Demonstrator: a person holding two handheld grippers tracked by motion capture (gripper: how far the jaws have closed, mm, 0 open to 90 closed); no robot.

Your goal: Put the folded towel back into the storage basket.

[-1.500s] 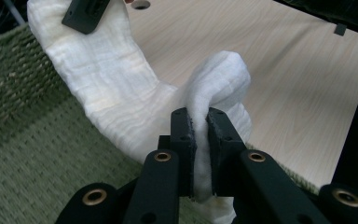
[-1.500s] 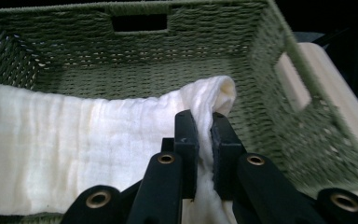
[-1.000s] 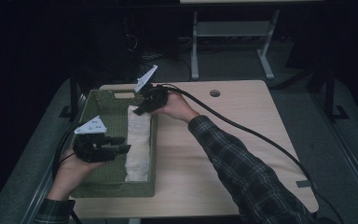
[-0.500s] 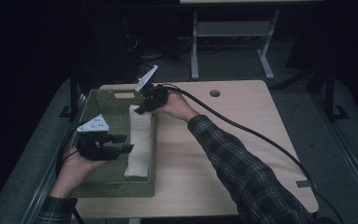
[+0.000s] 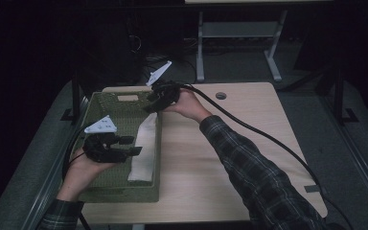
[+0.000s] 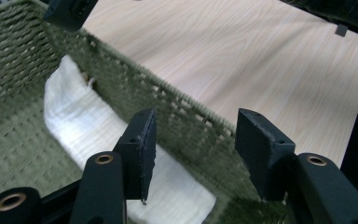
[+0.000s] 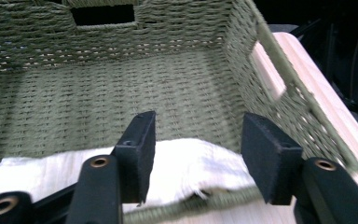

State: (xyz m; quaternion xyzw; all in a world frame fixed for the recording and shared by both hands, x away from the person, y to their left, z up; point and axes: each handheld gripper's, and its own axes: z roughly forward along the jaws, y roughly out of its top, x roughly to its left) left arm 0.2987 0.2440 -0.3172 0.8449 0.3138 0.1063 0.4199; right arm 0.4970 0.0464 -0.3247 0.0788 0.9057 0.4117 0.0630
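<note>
High view: green woven basket (image 5: 120,184) sits at left of the table (image 5: 249,143), a folded white towel (image 5: 143,153) lying along its right inner wall. Left tongs (image 5: 130,145) hover over the basket's lower half, jaws apart and empty; right tongs (image 5: 153,103) hang at the basket's upper right corner, above the towel's far end. Left gripper view adds the towel (image 6: 88,126) pressed against the woven wall (image 6: 177,121), bare wood beyond, jaws spread with nothing between. Right gripper view looks into the basket: a cut-out handle (image 7: 103,14) at top centre, the towel (image 7: 186,163) just beneath open jaws, the near rim (image 7: 200,200) crossing in front of it.
</note>
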